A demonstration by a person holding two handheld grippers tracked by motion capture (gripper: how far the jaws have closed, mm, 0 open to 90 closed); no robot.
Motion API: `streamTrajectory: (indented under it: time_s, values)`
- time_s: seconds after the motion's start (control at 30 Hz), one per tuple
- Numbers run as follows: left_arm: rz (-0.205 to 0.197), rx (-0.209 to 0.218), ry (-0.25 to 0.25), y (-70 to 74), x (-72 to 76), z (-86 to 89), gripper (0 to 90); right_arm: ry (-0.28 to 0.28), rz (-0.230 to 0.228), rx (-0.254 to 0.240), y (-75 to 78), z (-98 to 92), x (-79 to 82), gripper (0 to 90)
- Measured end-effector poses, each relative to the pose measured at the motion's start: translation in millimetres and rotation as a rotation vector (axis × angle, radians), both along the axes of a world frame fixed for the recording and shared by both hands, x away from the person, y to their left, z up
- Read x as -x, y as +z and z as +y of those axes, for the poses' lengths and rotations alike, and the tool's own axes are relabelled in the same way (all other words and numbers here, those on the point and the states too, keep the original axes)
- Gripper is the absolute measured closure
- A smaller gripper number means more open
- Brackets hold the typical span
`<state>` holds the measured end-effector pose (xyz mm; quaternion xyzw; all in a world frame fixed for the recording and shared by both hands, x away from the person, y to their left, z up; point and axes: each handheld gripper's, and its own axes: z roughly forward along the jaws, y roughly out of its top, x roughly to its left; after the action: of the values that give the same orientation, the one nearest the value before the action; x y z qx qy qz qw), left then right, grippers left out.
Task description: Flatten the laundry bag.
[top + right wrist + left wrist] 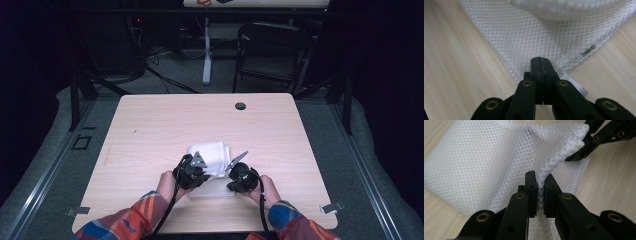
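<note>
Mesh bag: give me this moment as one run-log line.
left tongs: shut on mesh bag fold | right tongs: shut on mesh bag edge | bag: partly lifted off table

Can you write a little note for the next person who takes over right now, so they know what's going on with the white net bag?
Left gripper: shut on a raised fold of the white mesh bag.
Right gripper: shut, jaws together at the bag's near edge; the other gripper view shows it pinching a lifted corner.
Bag: near the front middle of the wooden table, mostly lying flat, one part bunched up between the grippers.
Done: both grips are on.
Left: probably opening or folding the bag; keep both grips firm so the mesh doesn't slip.
</note>
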<state>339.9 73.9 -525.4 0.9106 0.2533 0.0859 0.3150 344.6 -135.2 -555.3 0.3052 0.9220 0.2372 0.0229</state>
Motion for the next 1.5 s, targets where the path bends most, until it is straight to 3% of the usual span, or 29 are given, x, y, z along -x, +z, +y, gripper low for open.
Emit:
streamTrajectory:
  time_s: [0.73,1.5]
  values:
    - [-0.034,0.058,0.074,16.5,2.1,29.1,85.5,-0.006,-0.005,0.05,2.3,0.5,1.2,90.0]
    - [-0.046,0.068,0.124,22.3,4.9,52.1,85.7,-0.035,-0.001,0.082,3.6,-8.8,-1.2,90.0]
